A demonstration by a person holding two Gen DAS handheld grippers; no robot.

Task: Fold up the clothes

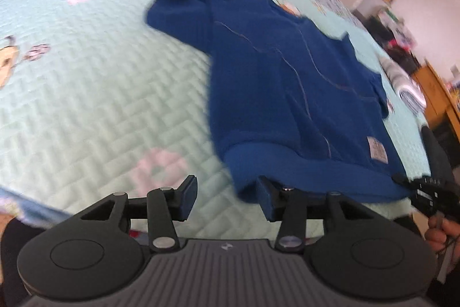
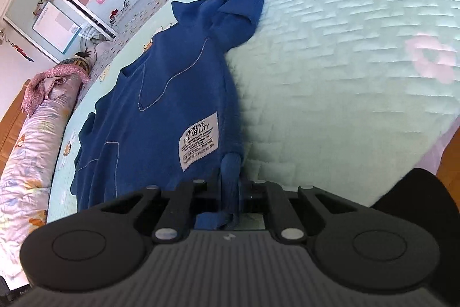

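Blue knit sweater (image 1: 287, 82) lies flat on a pale green quilted bedspread (image 1: 100, 91), its long axis running away from both grippers, hem nearest, collar farthest. A white text label (image 2: 198, 141) sits near the hem. The left gripper (image 1: 227, 197) is spread, nothing between its fingers, beside the hem corner. The right gripper (image 2: 230, 189) pinches a bunched fold of hem.

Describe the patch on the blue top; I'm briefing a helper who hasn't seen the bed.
On the mint quilted bedspread lies a blue sweatshirt. Near its hem sits a pale rectangular patch, the only printed label, reading "IMPROVE THE ABILITY".
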